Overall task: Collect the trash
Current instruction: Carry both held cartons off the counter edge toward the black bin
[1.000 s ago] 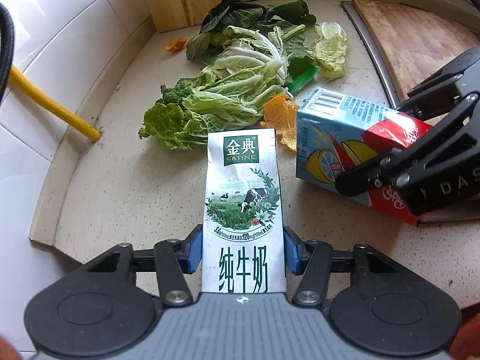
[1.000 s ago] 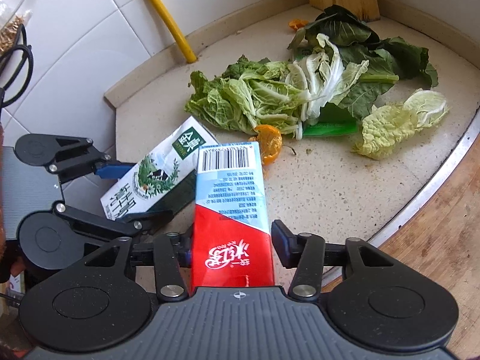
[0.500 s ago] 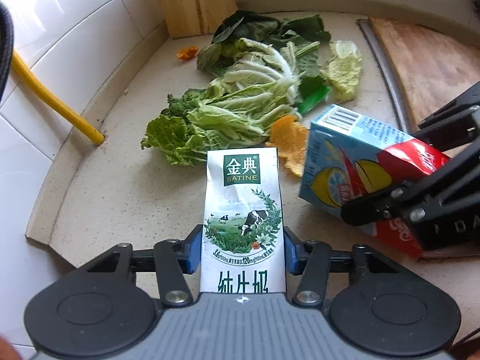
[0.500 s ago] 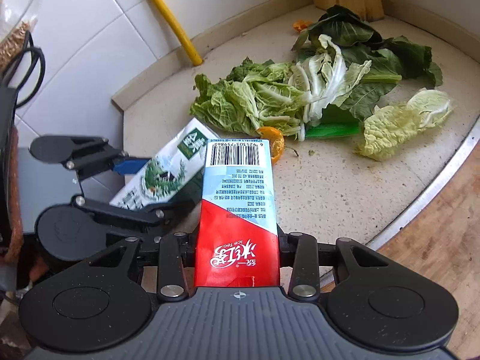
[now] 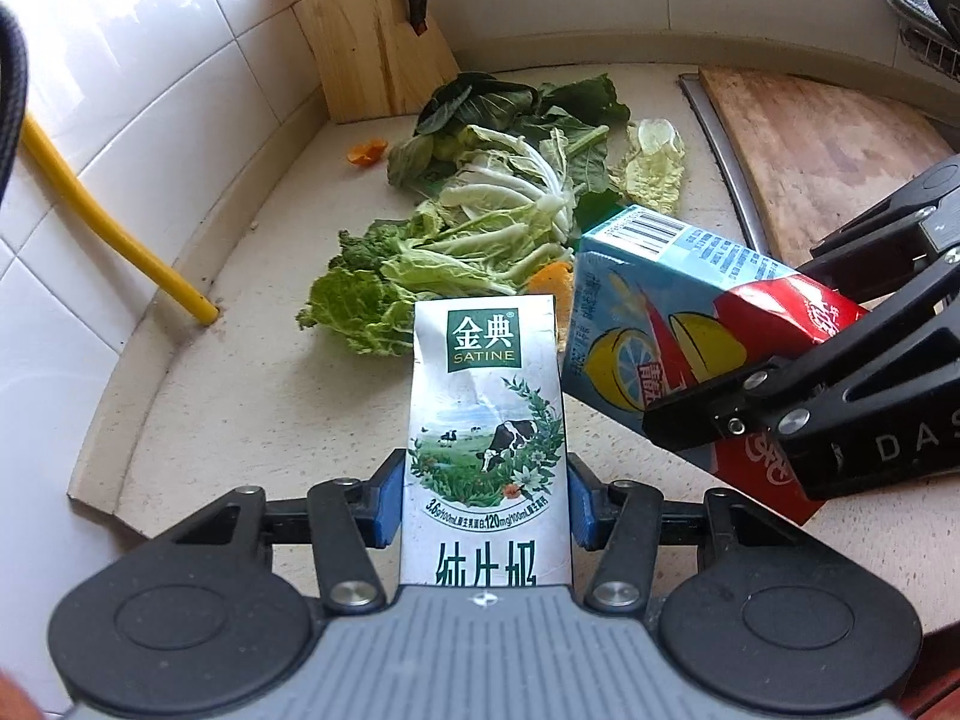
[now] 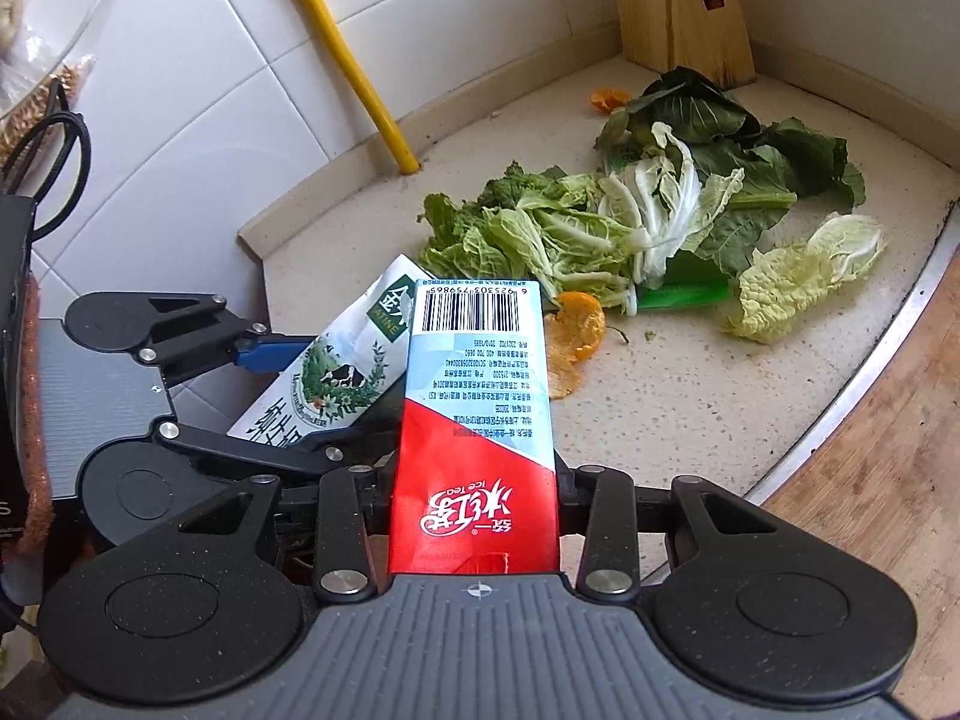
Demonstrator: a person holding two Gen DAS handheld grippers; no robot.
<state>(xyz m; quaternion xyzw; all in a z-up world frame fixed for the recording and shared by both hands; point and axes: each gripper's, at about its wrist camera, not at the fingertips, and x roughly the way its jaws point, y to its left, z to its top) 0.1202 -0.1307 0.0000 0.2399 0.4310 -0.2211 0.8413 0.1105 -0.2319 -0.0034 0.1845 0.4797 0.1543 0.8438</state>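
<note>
Left hand-held gripper [image 5: 485,501] and right hand-held gripper [image 6: 474,504] both clamped, side by side.

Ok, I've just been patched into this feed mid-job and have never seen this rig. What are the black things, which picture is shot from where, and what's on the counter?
There is no robot arm here: a person carries a two-finger claw in each hand, and each claw has a fisheye camera looking forward along its fingers. One picture is from the left claw, the other from the right claw; each also shows the other claw off to the side.

The left claw is shut on a white milk carton with a cow picture. The right claw is shut on a red and blue iced tea carton.

Lying on the speckled counter are cabbage and dark green leaves, orange peel and a green wrapper. Behind them stand a wooden knife block and a yellow pipe. A wooden board lies to the right.
</note>
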